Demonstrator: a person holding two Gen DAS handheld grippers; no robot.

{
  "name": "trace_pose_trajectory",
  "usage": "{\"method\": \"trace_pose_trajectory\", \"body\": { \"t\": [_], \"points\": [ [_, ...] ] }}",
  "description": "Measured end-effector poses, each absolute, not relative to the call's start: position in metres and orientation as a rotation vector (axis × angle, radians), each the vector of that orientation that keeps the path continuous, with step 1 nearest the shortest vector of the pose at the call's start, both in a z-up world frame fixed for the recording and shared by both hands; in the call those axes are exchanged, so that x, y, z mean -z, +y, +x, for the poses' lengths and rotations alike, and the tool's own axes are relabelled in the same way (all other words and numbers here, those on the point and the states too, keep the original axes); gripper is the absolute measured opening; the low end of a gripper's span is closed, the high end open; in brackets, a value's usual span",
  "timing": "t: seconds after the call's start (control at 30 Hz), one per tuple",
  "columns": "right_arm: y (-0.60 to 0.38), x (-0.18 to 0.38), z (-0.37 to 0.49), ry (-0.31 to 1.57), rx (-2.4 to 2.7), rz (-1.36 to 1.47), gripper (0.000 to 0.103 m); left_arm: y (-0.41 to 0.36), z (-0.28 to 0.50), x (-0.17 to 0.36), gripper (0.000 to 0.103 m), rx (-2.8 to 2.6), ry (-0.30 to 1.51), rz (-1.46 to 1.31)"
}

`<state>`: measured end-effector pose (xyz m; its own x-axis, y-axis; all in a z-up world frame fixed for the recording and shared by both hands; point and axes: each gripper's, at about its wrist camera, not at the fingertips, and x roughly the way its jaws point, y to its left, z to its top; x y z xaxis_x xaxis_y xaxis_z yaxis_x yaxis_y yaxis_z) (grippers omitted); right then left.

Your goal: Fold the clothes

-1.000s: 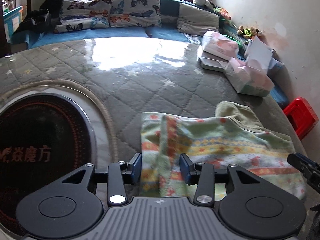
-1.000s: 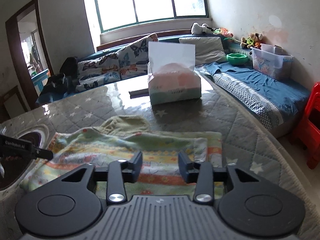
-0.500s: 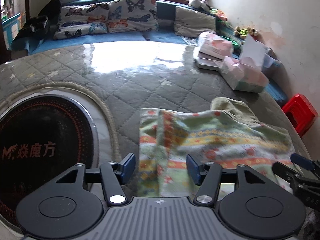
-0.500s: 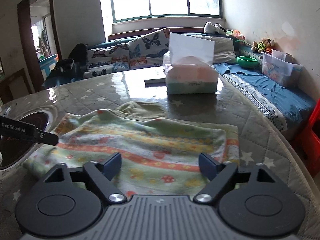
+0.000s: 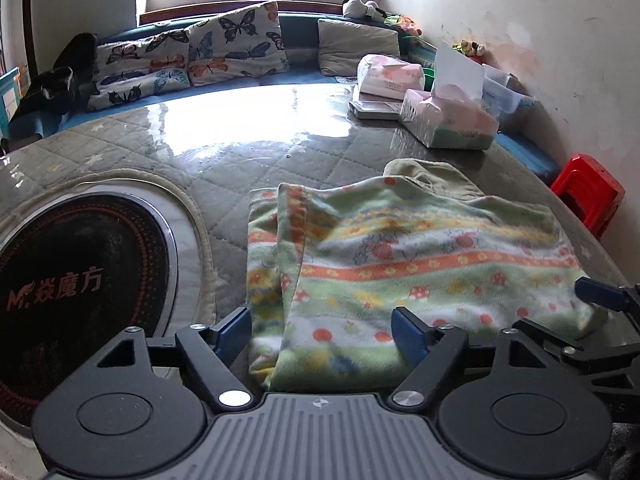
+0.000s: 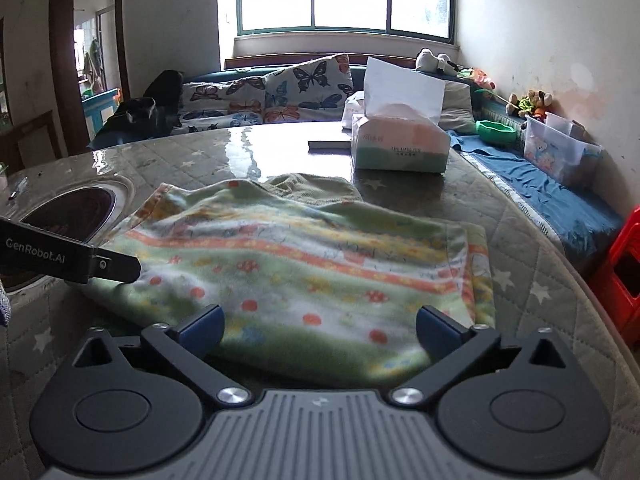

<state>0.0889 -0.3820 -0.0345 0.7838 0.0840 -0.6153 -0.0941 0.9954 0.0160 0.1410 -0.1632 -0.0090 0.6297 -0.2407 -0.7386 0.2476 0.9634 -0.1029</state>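
A green, patterned fleece garment (image 5: pixel 400 264) lies folded flat on the quilted table, with an olive collar (image 5: pixel 432 178) at its far edge. My left gripper (image 5: pixel 322 334) is open, its jaws astride the garment's near left corner. My right gripper (image 6: pixel 320 326) is open wide over the garment's (image 6: pixel 312 264) near edge. The right gripper's fingers (image 5: pixel 600 294) show at the right of the left wrist view. The left gripper's finger (image 6: pixel 80 260) shows at the left of the right wrist view.
A black round induction plate (image 5: pixel 72 280) is set in the table at the left. Tissue packs (image 5: pixel 448 120) and a flat scale stand at the far right. A red stool (image 5: pixel 588 196) stands off the table's right edge. A cushioned bench (image 6: pixel 280 96) runs behind.
Both grippers opened from a narrow gap to wide and let go of the garment. Both pulled back and tilted up a little. The garment lies flat.
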Motion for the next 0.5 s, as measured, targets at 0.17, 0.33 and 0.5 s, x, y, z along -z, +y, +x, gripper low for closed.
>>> {"method": "trace_pose_trajectory", "body": {
  "t": [0.17,0.33,0.5],
  "points": [
    [-0.380,0.033,0.083,0.659,-0.084,-0.017,0.103,-0.156,0.135,0.010,0.086,0.274,0.842,0.002],
    [-0.375,0.032,0.077,0.668,-0.061,-0.017,0.103,-0.151,0.128,0.007,0.093,0.268,0.835,0.002],
    [-0.367,0.035,0.068,0.680,-0.054,-0.028,0.103,-0.151,0.117,0.007,0.098,0.277,0.826,0.022]
  ]
}}
